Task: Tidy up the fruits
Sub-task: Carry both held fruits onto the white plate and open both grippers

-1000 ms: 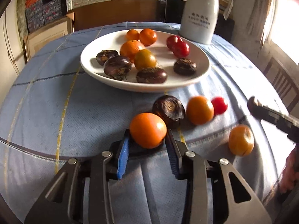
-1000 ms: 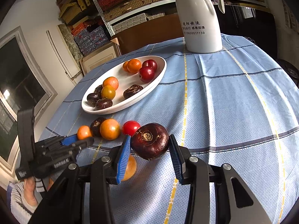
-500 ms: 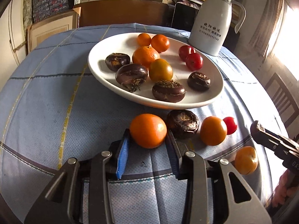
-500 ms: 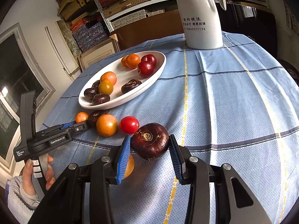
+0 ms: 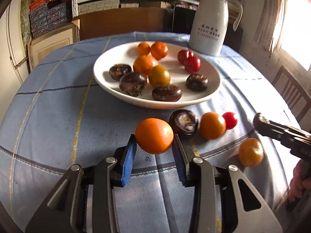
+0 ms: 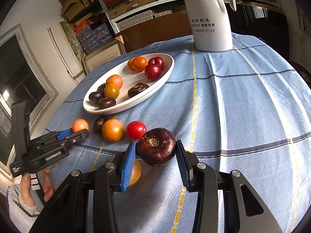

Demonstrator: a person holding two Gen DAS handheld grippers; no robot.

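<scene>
White jug reads "15850001139" under Chinese print. Blue checked tablecloth, box-stacked shelves behind. Left gripper clamps orange; right gripper clamps water chestnut.

You hold an orange fruit and a dark maroon-brown one. Gripper pads blue, plate white, jug white with dark lettering, tablecloth pale blue with yellow and navy lines.

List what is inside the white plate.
In the plate: four oranges, two red fruits and four dark water chestnuts. The bare middle of the plate shows nothing else; whatever lies under the fruits is covered.
</scene>
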